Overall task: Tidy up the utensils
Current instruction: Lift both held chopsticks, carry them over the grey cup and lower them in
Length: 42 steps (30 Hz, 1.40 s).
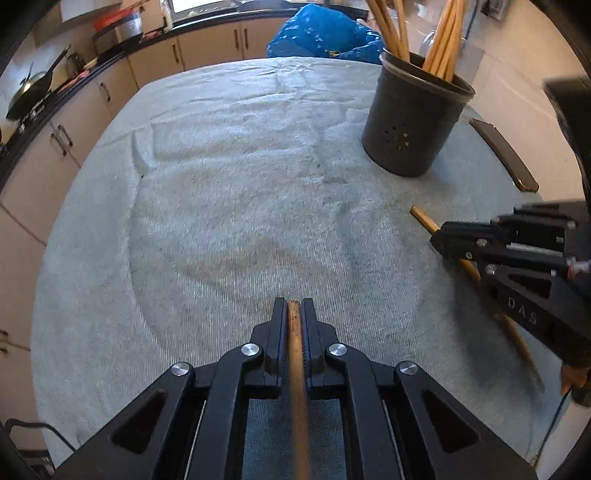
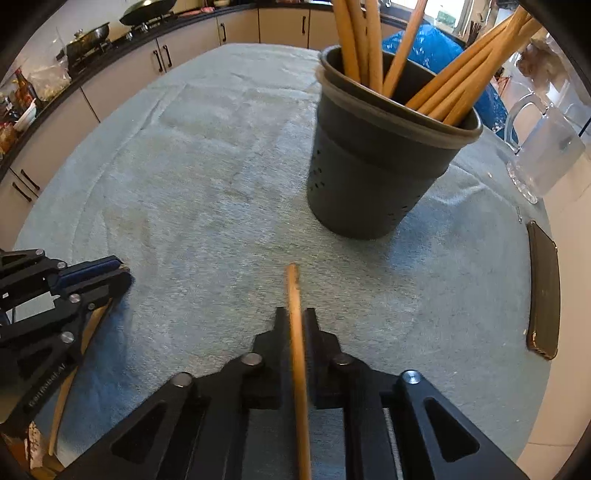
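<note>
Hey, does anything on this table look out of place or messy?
Nothing spilled or broken. The dark holder stands upright with its wooden sticks. The towel cover is wrinkled and faintly stained. A phone lies near the table's edge. Each claw grips one stick.

The towel [image 1: 229, 192] covering the worktop is pale grey-blue with a fine ribbed weave and a faint brownish stain near its middle. The utensil holder [image 2: 373, 173] is dark charcoal grey, dotted with small perforations, and the wooden utensils [image 2: 369, 40] in it are tan. Both grippers, left [image 1: 294, 314] and right [image 2: 295, 321], are matte black with silver rivets. A bright blue speckled bag [image 1: 325, 33] sits behind. The cabinets [image 1: 210, 44] are cream with dark handles.
</note>
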Motion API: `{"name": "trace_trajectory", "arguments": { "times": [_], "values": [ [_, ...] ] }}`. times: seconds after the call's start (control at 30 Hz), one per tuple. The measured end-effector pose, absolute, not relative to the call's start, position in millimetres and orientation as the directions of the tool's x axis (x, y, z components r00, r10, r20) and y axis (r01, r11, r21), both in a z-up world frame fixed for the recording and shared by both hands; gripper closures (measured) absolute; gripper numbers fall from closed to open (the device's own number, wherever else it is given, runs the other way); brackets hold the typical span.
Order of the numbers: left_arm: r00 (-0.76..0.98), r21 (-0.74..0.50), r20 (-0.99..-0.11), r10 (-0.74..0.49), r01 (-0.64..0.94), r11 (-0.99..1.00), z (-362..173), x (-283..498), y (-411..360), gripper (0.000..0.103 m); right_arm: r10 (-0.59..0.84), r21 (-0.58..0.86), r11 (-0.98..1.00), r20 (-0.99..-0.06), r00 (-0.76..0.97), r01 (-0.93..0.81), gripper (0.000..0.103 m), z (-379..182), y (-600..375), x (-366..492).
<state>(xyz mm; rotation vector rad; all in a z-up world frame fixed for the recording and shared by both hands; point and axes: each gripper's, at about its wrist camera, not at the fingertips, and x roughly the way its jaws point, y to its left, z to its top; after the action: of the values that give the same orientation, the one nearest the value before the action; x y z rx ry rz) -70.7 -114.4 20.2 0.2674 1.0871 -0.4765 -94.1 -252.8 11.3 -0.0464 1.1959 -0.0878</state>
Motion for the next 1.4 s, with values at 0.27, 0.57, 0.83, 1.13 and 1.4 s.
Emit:
{"name": "trace_trajectory", "arguments": {
  "times": [0.27, 0.57, 0.83, 1.13, 1.4],
  "values": [
    [0.483, -0.118, -0.809, -0.335, 0.425, 0.897, 63, -95, -81, 0.097, 0.035, 0.103, 0.99, -0.846, 0.532, 0.098, 0.096, 39, -269, -142],
    [0.604, -0.17, -0.675, -0.423, 0.431, 0.886, 116, -138, -74, 0.097, 0.037, 0.178, 0.975, -0.721, 0.692, 0.133, 0.096, 80, -270, -194],
    [0.658, -0.204, -0.567, -0.495, 0.47, 0.859, 153, -165, -78, 0.097, 0.019, 0.223, 0.963, -0.621, 0.784, 0.153, 0.096, 113, -275, -223],
    [0.697, -0.25, -0.474, -0.538, 0.48, 0.841, 188, -169, -83, 0.097, 0.002, 0.253, 0.955, -0.528, 0.849, 0.155, 0.096, 139, -279, -235],
    [0.73, -0.235, -0.431, -0.531, 0.477, 0.847, 202, -164, -87, 0.097, 0.006, 0.275, 0.95, -0.496, 0.868, 0.15, 0.096, 145, -285, -235]
  ]
}}
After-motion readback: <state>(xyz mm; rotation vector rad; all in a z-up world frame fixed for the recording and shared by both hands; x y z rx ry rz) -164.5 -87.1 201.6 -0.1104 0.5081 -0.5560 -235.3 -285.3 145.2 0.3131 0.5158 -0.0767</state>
